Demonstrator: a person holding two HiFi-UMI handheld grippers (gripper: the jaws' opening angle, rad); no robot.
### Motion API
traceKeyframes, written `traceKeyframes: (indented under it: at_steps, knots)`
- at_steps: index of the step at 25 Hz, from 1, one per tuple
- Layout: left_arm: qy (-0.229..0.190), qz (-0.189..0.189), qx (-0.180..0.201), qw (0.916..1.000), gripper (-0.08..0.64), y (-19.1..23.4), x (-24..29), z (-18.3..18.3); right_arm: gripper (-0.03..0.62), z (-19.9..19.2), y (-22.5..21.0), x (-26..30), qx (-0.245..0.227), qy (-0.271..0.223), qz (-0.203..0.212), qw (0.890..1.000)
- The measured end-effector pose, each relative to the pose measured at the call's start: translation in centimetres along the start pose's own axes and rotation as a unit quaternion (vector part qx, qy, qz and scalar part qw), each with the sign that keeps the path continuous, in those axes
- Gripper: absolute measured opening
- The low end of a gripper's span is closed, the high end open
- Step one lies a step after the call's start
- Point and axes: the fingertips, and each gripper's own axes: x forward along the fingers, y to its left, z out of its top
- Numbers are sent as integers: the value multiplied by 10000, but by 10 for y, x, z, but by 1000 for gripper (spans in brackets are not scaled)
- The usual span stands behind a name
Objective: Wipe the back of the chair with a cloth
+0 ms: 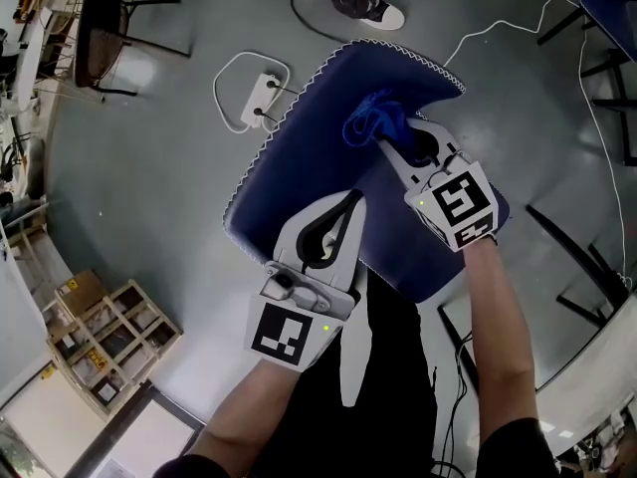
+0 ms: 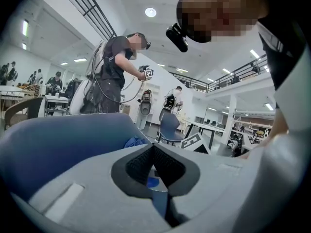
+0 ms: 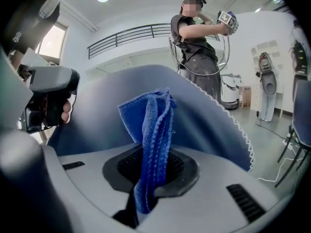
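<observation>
Grey hall floor (image 1: 149, 187) is lying beneath the entry.

Item: cloth (image 3: 150, 125), blue microfibre, folded into a narrow hanging bunch. It is looking light, limp and soft, likely to drag rather than slide. The right claw (image 3: 151, 171) is clenching it mid-fold, with a loose tuft standing past the tips. A deeper bite would probably be leaving too little cloth to wipe with.

Location: the cloth is pressing against the chair back (image 1: 309, 157), near its upper scalloped edge.

Chair back: dark blue padded fabric, curved, and judged yielding under pressure.

Left claw (image 1: 351, 202): jaws closed together with nothing gripped, resting low on the same chair back.

Surroundings: white power strip (image 1: 261, 100) with looping cable, wooden crate (image 1: 109, 337) and spare chair (image 1: 100, 33) are standing well apart. A second person (image 3: 194, 42) is working beyond.
</observation>
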Motion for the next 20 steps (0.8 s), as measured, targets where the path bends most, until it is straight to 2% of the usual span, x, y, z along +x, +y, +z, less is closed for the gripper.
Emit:
traceKeyframes:
  at_steps: [5,10,12,16,18,20]
  knots:
    - [24,-16,-1,10000,8,-4,7,0,63,-4,-39,-13,103,-8,-656,9978]
    - [66,-73,11,10000,8,-7,10,0,63,-12,-70,-33,173,64,-1468,9890]
    - [77,-84,12,9999,8,-7,8,0,63,-12,-82,-51,277,-63,-1936,9807]
    - [57,-118,62,9999,8,-6,3,1,63,-9,-101,-88,393,-423,-3115,9485]
    - [118,-136,86,9998,8,-4,-1,-1,63,-18,-97,-80,354,-365,-3177,9468]
    - [116,-146,131,9997,8,-1,-4,-1,63,-28,-87,-60,264,-213,-2974,9541]
